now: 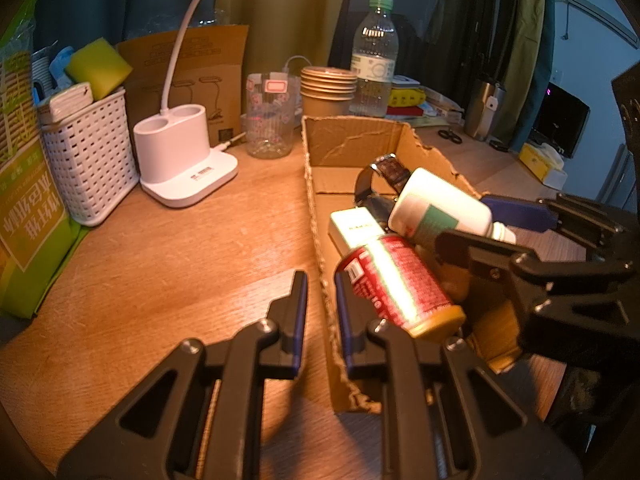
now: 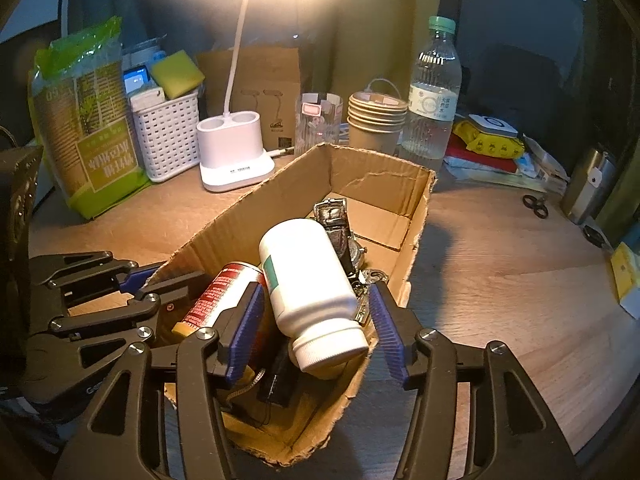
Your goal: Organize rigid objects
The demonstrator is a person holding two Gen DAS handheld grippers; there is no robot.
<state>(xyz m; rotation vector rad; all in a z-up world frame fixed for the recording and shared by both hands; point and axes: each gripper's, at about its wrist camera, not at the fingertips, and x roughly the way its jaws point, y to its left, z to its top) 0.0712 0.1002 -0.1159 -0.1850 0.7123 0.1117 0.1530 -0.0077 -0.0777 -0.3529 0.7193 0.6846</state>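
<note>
An open cardboard box (image 1: 352, 140) (image 2: 384, 176) lies on the wooden desk. In it are a red can (image 1: 394, 282) (image 2: 218, 298), a white pill bottle (image 1: 440, 208) (image 2: 310, 284), a small white box (image 1: 354, 226) and a dark watch (image 1: 386, 176) (image 2: 338, 226). My left gripper (image 1: 322, 312) straddles the box's left wall, jaws close on the cardboard. My right gripper (image 2: 316, 328) is open around the white bottle's cap end; its fingers (image 2: 386, 328) stand apart from the bottle. It shows in the left wrist view (image 1: 500, 224) too.
A white lamp base (image 1: 182, 156) (image 2: 234, 152), a white basket (image 1: 88, 152) (image 2: 166, 136), a green tissue pack (image 2: 86, 128), a glass (image 1: 270, 116), paper cups (image 1: 328, 92) (image 2: 376, 124) and a water bottle (image 1: 374, 60) (image 2: 434, 92) line the back. Scissors (image 2: 536, 204) lie at right.
</note>
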